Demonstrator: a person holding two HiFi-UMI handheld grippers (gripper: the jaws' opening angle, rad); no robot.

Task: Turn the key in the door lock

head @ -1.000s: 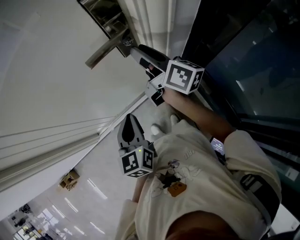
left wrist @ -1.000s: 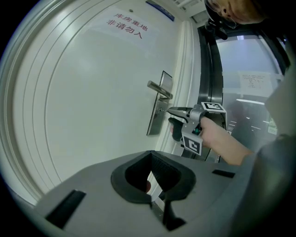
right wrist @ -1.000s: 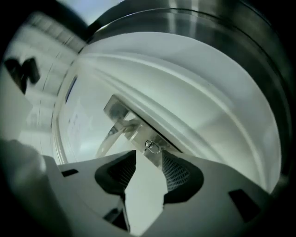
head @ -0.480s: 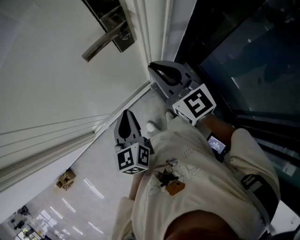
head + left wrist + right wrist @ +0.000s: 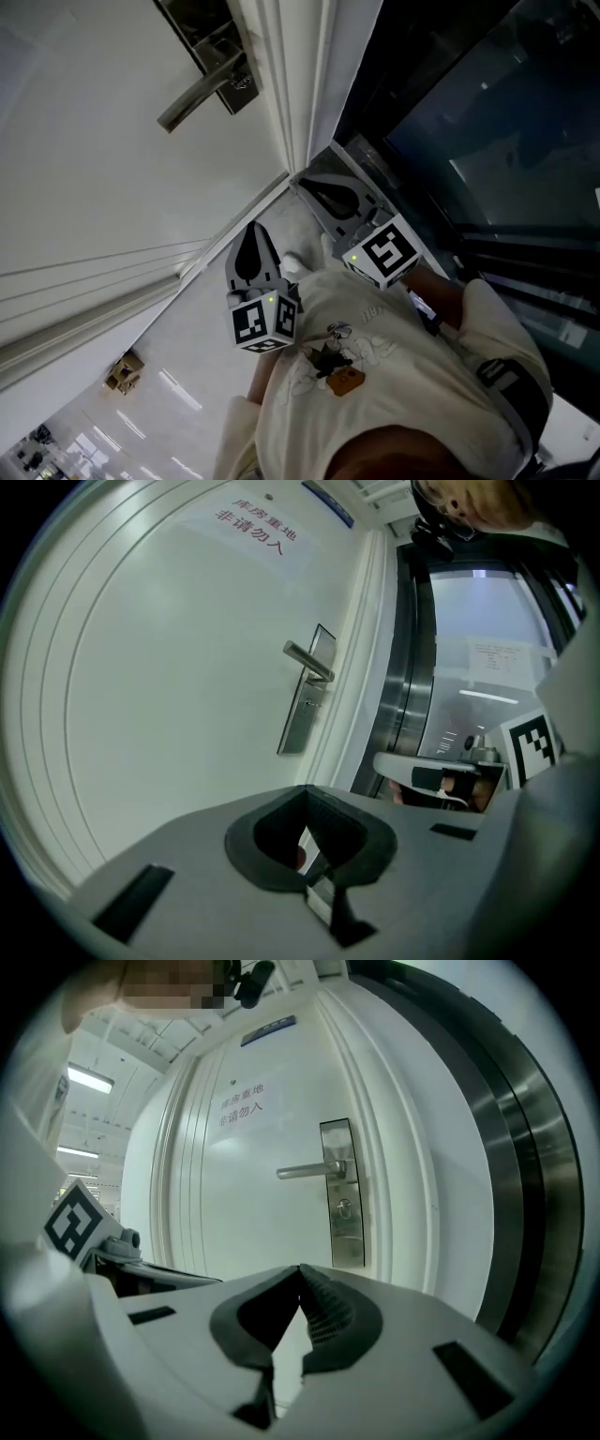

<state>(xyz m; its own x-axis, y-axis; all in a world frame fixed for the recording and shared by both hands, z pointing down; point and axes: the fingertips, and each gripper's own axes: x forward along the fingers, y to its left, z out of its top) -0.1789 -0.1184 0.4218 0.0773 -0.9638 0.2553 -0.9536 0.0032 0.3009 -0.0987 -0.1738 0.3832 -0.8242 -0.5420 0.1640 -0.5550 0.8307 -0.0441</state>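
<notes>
Evidently the right hand-held gripper [image 5: 309,186] has quit the lock [image 5: 345,1208], jaws together, empty; left hand-held gripper [image 5: 255,232] likewise; turning seemingly finished.

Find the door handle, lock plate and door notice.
door handle [image 5: 307,1172]: right gripper view, middle of the lever.
lock plate [image 5: 345,1241]: right gripper view, bare lower part.
door notice [image 5: 242,1108]: right gripper view, on the lettering.
</notes>
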